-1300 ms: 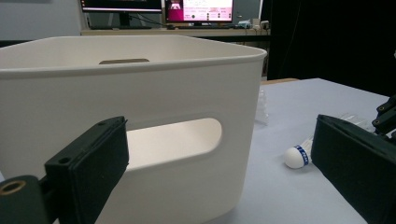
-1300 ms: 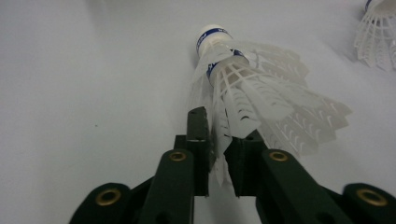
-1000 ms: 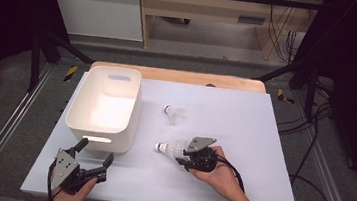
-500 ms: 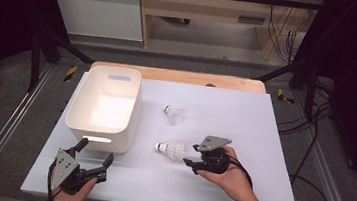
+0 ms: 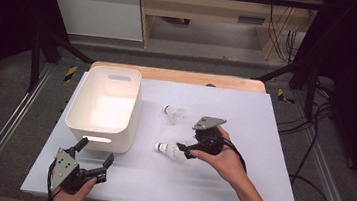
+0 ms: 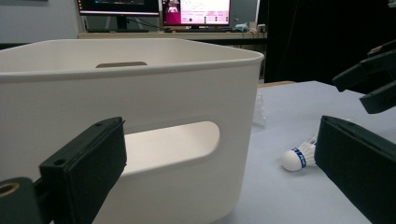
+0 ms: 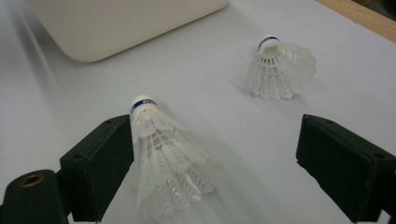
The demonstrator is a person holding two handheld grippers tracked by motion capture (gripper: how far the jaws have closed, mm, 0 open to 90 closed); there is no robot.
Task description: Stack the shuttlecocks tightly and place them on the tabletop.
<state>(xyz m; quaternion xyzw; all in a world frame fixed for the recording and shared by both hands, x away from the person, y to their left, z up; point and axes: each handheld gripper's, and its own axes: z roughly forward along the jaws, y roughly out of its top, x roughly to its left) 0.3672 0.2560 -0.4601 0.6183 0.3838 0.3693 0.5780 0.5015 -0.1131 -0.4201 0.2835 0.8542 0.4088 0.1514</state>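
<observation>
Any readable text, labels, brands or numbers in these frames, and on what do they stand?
Nothing can be read.
Near shuttlecock: blue band below the cork carries small marks, too blurred to read.
Far shuttlecock: blue band, no legible print.
Monitors behind the white bin: screen content too small to read.

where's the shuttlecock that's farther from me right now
In the high view, the white feathered shuttlecock stands mid-table, right of the white plastic bin, just beyond the right tongs.
</observation>
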